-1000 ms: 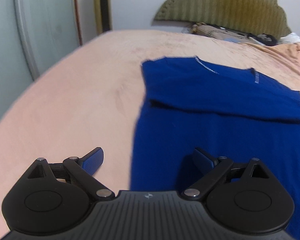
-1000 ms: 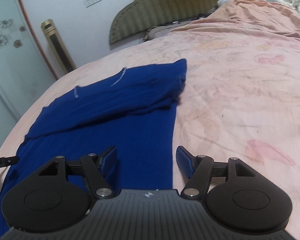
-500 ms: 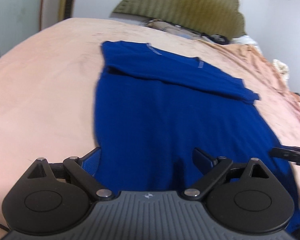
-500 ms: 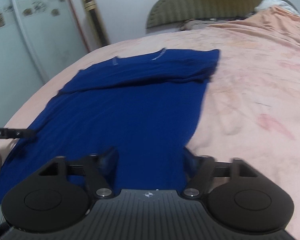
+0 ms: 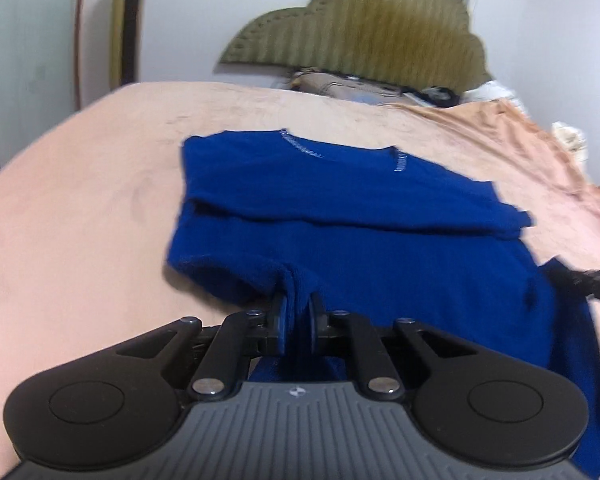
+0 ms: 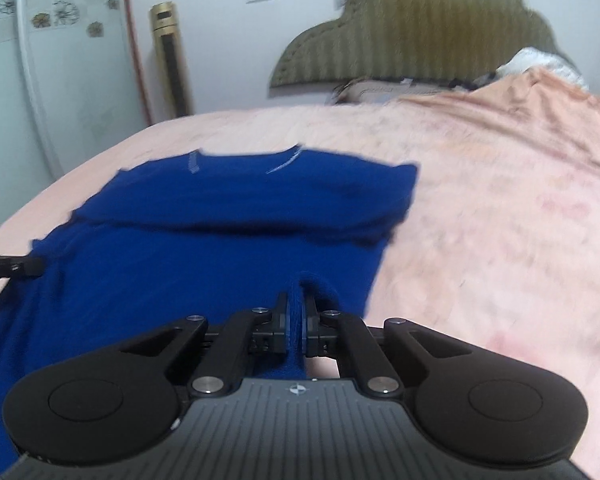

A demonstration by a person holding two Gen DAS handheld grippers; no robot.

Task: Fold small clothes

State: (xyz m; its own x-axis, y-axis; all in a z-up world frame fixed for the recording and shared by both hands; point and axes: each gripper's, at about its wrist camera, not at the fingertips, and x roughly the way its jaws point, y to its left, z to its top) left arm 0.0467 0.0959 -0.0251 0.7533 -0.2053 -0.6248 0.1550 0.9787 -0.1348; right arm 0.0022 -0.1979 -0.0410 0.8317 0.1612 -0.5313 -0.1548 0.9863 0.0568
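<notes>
Blue garment on bed, both near corners pinched.

A peach bedspread (image 5: 80,200) covers the bed, with an olive padded headboard (image 5: 364,36) at the far end. The blue shirt (image 5: 360,220) lies spread across the bedspread, its upper part already folded over toward the body, neckline away from the cameras. The left gripper (image 5: 298,312) is clamped on the shirt's near left hem, fabric bunched between the fingers. The right gripper (image 6: 297,316) is likewise clamped on the near right hem.

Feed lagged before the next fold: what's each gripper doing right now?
Left gripper: shut on the near hem of the blue shirt.
Right gripper: shut on the blue shirt's near hem too.
</notes>
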